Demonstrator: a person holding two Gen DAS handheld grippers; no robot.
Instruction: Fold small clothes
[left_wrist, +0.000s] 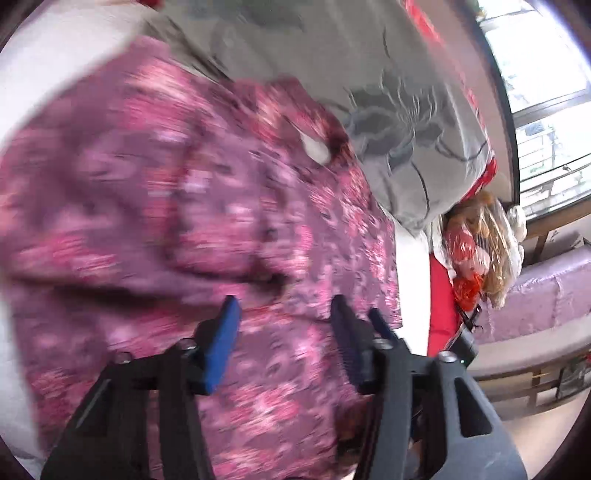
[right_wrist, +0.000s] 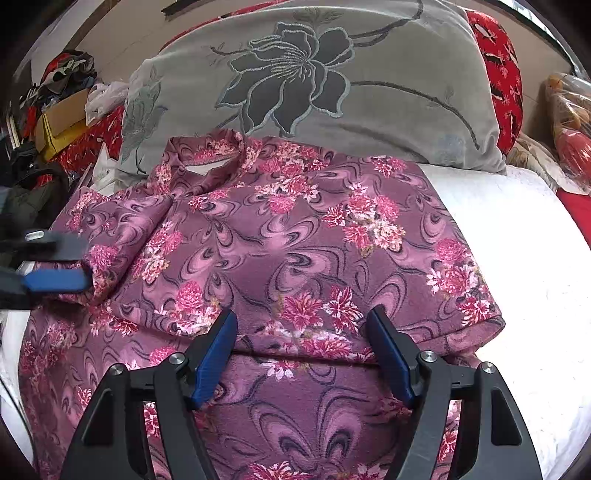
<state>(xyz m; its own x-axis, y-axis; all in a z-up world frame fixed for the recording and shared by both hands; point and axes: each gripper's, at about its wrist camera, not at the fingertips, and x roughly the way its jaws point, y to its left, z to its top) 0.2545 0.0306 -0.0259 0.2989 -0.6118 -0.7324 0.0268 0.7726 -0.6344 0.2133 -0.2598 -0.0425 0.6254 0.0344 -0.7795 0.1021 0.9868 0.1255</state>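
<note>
A purple garment with pink flowers lies spread on a white bed, its collar toward the grey pillow. It fills the blurred left wrist view. My right gripper is open and empty, just above the garment's near fold. My left gripper is open over the cloth; in the right wrist view it sits at the far left, at the folded sleeve edge, jaws apart around the cloth edge.
A grey pillow with a dark flower lies behind the garment. A red cushion is at the back right. Clutter and a cardboard box sit at the left. Plastic bags and a window are to the right.
</note>
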